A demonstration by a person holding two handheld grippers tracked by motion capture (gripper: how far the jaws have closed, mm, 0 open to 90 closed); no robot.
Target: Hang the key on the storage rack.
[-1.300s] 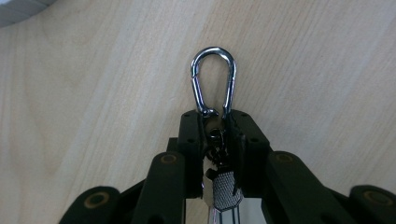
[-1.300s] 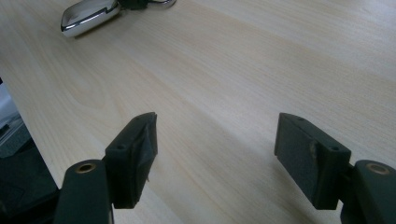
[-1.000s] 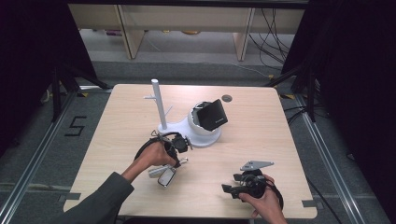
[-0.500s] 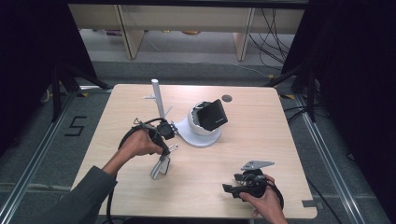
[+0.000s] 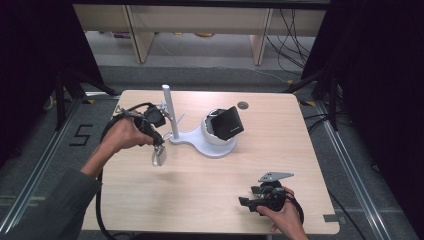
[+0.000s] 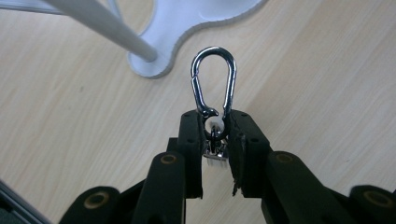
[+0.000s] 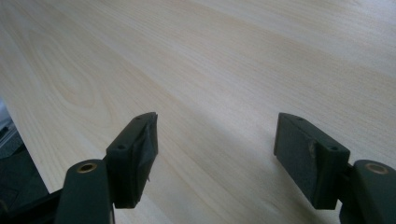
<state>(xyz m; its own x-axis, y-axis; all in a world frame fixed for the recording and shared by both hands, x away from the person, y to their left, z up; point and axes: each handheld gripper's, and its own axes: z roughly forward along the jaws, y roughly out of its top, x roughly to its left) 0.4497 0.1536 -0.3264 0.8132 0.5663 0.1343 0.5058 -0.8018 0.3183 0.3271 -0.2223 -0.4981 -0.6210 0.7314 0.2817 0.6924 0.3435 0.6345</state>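
Observation:
A silver carabiner point(image 6: 212, 79) sticks out from between the jaws of my left gripper point(image 6: 215, 135), which is shut on its lower ring end. In the high view this left gripper point(image 5: 158, 148) hangs above the table just left of a white post point(image 5: 167, 107), with the carabiner point(image 5: 159, 158) dangling under it. The post rises from a flat white base point(image 6: 187, 28) that also carries a white dome with a black box point(image 5: 226, 125) on it. My right gripper point(image 5: 247, 202) rests near the table's front right, open, its jaws point(image 7: 215, 154) wide over bare wood.
The wooden table point(image 5: 210, 190) has a small round hole point(image 5: 243, 105) near its far edge. Metal rails run along the floor on both sides. Shelf legs and cables stand beyond the far edge.
My left hand has lifted the carabiner off the table and carried it up and to the left, to beside the post. The right hand has kept still.

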